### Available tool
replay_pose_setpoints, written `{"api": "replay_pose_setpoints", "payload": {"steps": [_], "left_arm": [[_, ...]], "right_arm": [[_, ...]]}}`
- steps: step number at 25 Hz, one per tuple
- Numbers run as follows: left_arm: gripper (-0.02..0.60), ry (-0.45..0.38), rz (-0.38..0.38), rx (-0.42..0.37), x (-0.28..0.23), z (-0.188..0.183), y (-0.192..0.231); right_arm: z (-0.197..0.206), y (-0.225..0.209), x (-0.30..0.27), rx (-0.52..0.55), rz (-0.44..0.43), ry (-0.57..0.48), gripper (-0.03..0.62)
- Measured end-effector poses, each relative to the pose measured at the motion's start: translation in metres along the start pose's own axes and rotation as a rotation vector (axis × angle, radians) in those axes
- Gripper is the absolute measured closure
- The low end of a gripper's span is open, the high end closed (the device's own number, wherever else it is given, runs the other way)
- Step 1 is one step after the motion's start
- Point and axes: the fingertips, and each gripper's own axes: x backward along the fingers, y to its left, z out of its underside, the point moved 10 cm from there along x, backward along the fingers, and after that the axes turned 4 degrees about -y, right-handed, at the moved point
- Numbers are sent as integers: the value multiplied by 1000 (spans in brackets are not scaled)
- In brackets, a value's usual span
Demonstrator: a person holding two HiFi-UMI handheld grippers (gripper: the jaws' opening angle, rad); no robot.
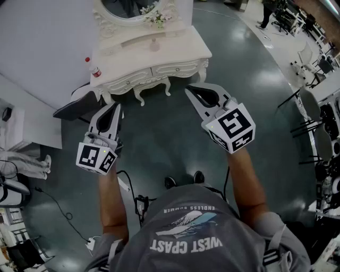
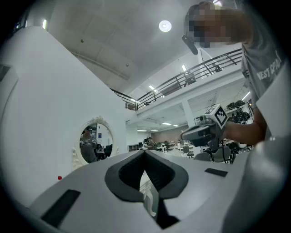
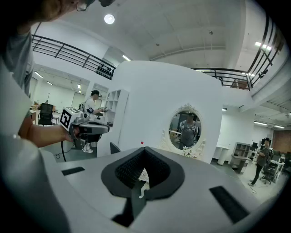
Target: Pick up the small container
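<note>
The small container (image 1: 154, 45) seems to be the tiny pale thing near the middle of the white tabletop (image 1: 183, 49). It is so little and blurry from up here that we cannot be sure of its shape. It stands just in front of the oval mirror (image 1: 133, 7), which has a curly white frame. A bunch of little flowers (image 1: 157, 18) sits at the foot of the frame. A clear bottle (image 1: 94, 69) with a red cap stands at the tabletop's left end. The tabletop has a wavy edge, carved drawers and bent, curly legs. It stands on a dark, shiny floor (image 1: 159, 141).

We see the left tongs (image 1: 117, 107) and the right tongs (image 1: 189, 91) well back from the tabletop, held over the floor and pointing toward it. Each is smooth grey plastic with black ridged pads inside. Both are closed, tips together, with nothing between them. Each carries a cube (image 1: 232, 127) with black and white squares.
</note>
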Motion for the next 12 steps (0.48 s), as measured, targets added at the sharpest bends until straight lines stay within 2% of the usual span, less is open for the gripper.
{"api": "replay_pose_setpoints", "payload": {"steps": [12], "left_arm": [[565,2,15,20,7,10,44]], "right_arm": [[-4,11,-49,-17,-12,14,569]]}}
